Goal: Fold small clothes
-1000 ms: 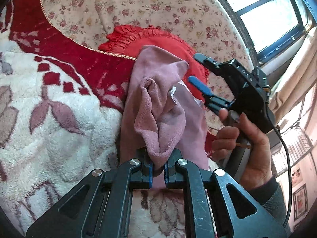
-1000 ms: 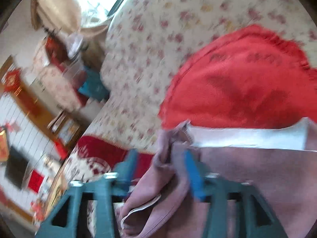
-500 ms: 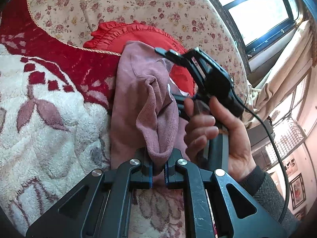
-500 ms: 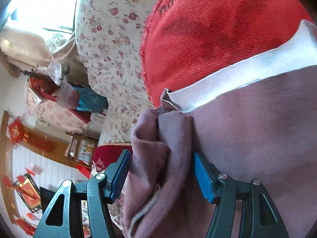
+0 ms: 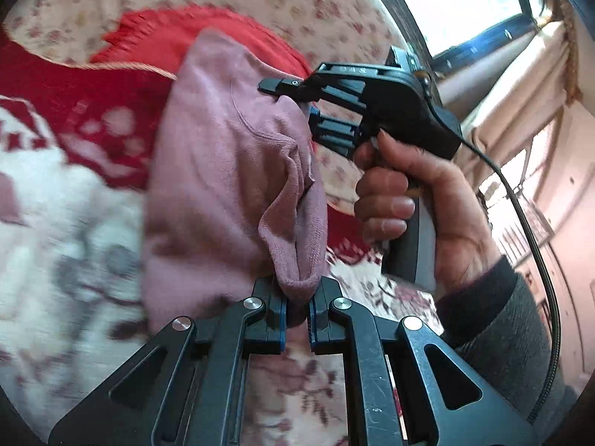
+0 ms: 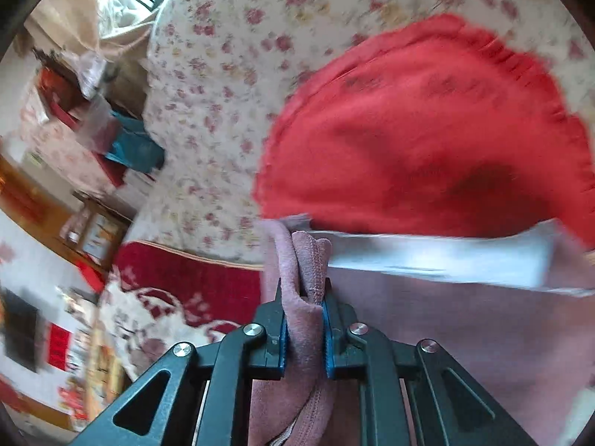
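Note:
A small mauve-pink garment (image 5: 223,171) hangs bunched over a red-and-white blanket (image 5: 55,193). My left gripper (image 5: 296,319) is shut on a folded edge of it at the bottom of the left wrist view. My right gripper (image 5: 297,100), held in a hand, grips the garment's upper right edge. In the right wrist view my right gripper (image 6: 303,327) is shut on a bunched fold of the garment (image 6: 446,334), whose white inner band (image 6: 427,256) shows.
A red frilled cushion (image 6: 427,141) lies behind the garment against a floral sofa back (image 6: 223,74). A window (image 5: 465,3) and beige curtain (image 5: 520,85) are at the upper right. Cluttered furniture (image 6: 93,130) stands beyond the sofa's end.
My right gripper has closed on the garment's upper edge, which it straddled open half a second ago. Both views have shifted, with motion blur; the garment looks pulled up.

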### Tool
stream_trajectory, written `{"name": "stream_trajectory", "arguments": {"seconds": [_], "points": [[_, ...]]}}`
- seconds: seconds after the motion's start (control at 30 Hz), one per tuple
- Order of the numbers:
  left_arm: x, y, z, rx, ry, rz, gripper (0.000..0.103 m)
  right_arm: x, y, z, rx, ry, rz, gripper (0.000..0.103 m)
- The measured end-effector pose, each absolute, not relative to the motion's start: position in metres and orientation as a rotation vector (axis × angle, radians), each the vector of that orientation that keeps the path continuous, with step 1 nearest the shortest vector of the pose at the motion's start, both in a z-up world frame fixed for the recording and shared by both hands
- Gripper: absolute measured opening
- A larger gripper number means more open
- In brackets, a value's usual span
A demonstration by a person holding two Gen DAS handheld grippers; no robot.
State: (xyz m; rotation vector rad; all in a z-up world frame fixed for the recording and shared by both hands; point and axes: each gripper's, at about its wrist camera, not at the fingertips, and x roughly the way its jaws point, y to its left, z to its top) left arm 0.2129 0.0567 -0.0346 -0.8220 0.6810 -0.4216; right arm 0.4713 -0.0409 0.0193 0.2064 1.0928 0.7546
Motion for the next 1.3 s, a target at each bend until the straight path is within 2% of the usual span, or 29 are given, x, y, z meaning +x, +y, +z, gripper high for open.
{"name": "stream_trajectory", "arguments": {"seconds": [0.3,0.67,0.7,0.73,0.83,0.87,0.97,1.13,1.3], "points": [[0.248,-0.035,-0.051,-0.834,0.798,-0.541,0.006,0.486,-0.151,0.013,0.179,1.099,0.616,0.013],[0.264,-0.084,-0.072,-0.76,0.862,-0.5,0.008,0.493,-0.206,-0.027,0.171,1.079,0.606,0.013],[0.264,-0.085,-0.072,-0.749,0.864,-0.494,0.018,0.493,-0.207,-0.029,0.157,1.059,0.615,0.014],[0.265,-0.089,-0.073,-0.738,0.875,-0.504,0.037,0.492,-0.208,-0.031,0.144,1.038,0.612,0.015],[0.258,-0.104,-0.067,-0.699,0.886,-0.587,0.059,0.489,-0.222,-0.031,0.168,0.995,0.552,0.02],[0.254,-0.106,-0.063,-0.689,0.889,-0.611,0.06,0.487,-0.229,-0.028,0.173,0.977,0.522,0.023],[0.238,-0.101,-0.059,-0.655,0.931,-0.657,0.06,0.47,-0.252,-0.01,0.137,0.914,0.402,0.023],[0.212,-0.033,-0.046,-0.55,0.896,-0.488,0.06,0.407,-0.257,0.015,0.157,0.878,0.613,0.023],[0.209,0.035,-0.054,-0.593,0.847,-0.298,0.062,0.338,-0.225,-0.006,0.069,0.939,0.875,0.023]]}}
